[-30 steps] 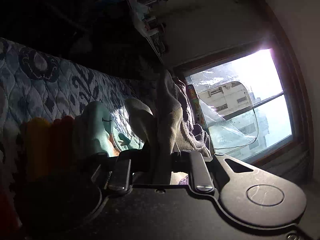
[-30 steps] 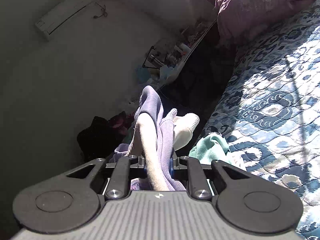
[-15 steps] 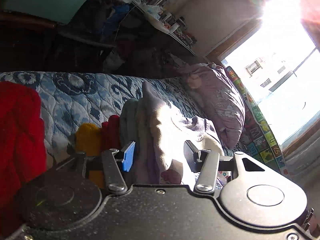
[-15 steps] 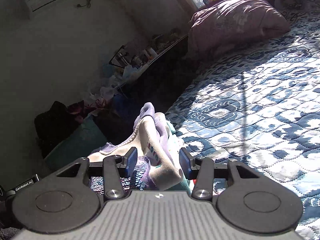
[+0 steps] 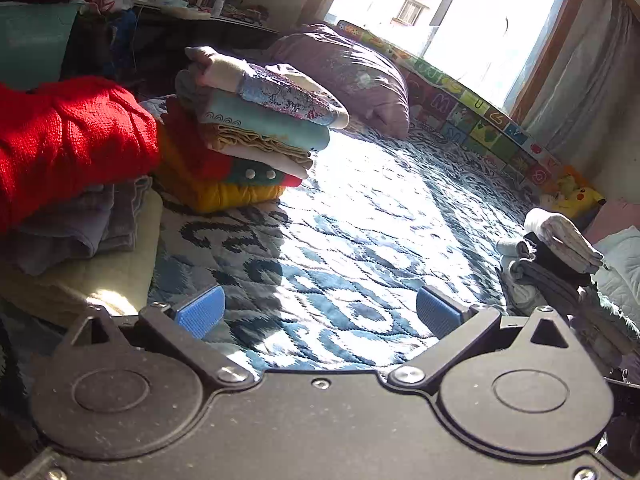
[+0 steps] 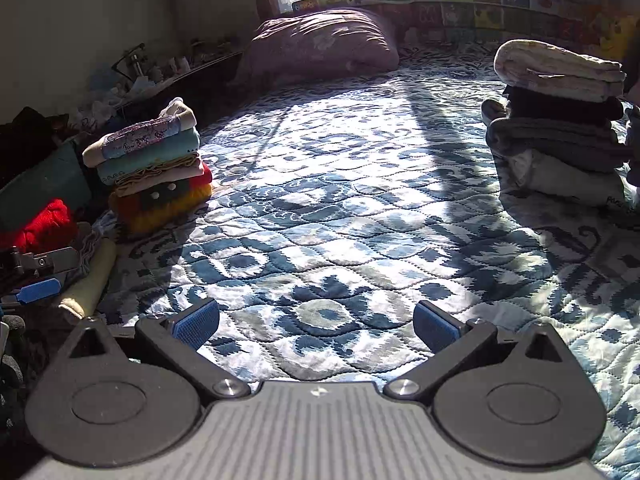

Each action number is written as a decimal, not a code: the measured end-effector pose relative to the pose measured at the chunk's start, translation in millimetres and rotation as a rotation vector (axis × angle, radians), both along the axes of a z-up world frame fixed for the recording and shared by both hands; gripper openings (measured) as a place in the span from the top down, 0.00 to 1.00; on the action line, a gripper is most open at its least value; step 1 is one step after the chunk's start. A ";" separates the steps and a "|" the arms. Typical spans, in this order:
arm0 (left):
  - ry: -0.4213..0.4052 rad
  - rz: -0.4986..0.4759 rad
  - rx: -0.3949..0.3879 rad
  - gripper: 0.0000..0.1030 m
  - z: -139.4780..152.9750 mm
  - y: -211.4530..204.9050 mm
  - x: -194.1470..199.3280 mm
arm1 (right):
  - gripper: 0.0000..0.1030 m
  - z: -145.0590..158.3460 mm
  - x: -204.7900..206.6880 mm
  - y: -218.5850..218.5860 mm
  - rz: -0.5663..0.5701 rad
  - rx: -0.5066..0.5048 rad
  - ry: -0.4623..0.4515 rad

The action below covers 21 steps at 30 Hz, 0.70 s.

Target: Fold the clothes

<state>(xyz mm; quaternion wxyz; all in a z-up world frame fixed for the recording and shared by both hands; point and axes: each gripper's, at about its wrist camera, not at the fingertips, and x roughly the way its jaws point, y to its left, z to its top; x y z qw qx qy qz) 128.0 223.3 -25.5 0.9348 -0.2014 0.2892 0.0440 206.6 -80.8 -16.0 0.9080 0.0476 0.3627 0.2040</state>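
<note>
A stack of folded clothes (image 5: pixel 256 136) rests on the blue patterned quilt (image 5: pixel 360 240); a purple and cream garment (image 5: pixel 276 92) lies on top of it. The right wrist view shows the same stack (image 6: pixel 156 164) at the left. A second folded pile (image 6: pixel 560 120) stands at the right, also visible as a pile (image 5: pixel 560 256) in the left wrist view. My left gripper (image 5: pixel 318 314) hangs open over bare quilt, holding nothing. My right gripper (image 6: pixel 316 326) is open too, empty above the quilt (image 6: pixel 340 220). The left gripper's blue pad (image 6: pixel 38 292) shows at the far left.
A red knit sweater (image 5: pixel 64 140) lies on grey and cream fabric at the left. A purple pillow (image 5: pixel 352 76) sits by the window (image 5: pixel 460 0). A cluttered shelf (image 6: pixel 160 72) and a teal bin (image 5: pixel 36 40) line the bed's left side.
Both grippers let go of the purple and cream garment, which now lies on the left stack. They opened wide and drew back over the quilt.
</note>
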 end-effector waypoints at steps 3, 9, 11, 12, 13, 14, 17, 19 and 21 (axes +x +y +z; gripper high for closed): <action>0.049 -0.123 0.052 0.00 -8.3 -62.8 -12.9 | 0.01 -4.5 -42.3 -32.7 -0.099 -0.040 0.024; 0.028 -0.288 0.097 0.00 -2.5 -150.5 -41.0 | 0.01 -1.1 -108.5 -90.8 -0.266 -0.075 0.033; 0.014 -0.327 0.124 0.00 5.5 -171.5 -50.0 | 0.01 4.6 -127.7 -107.3 -0.311 -0.091 0.021; 0.013 -0.350 0.146 0.00 10.1 -182.4 -55.0 | 0.00 8.1 -136.3 -113.7 -0.329 -0.102 0.012; 0.012 -0.364 0.162 0.00 13.5 -190.7 -59.4 | 0.01 11.4 -144.2 -119.0 -0.344 -0.109 0.004; 0.012 -0.364 0.170 0.00 15.7 -195.9 -63.4 | 0.00 14.0 -150.5 -122.7 -0.353 -0.111 -0.003; -0.006 -0.331 0.188 0.00 23.3 -206.6 -80.8 | 0.00 22.3 -168.7 -133.2 -0.365 -0.112 -0.016; -0.011 -0.308 0.207 0.00 28.2 -211.7 -94.3 | 0.00 26.5 -179.3 -138.2 -0.367 -0.111 -0.022; -0.011 -0.300 0.231 0.00 32.8 -216.1 -107.1 | 0.00 29.3 -187.5 -139.6 -0.362 -0.107 -0.028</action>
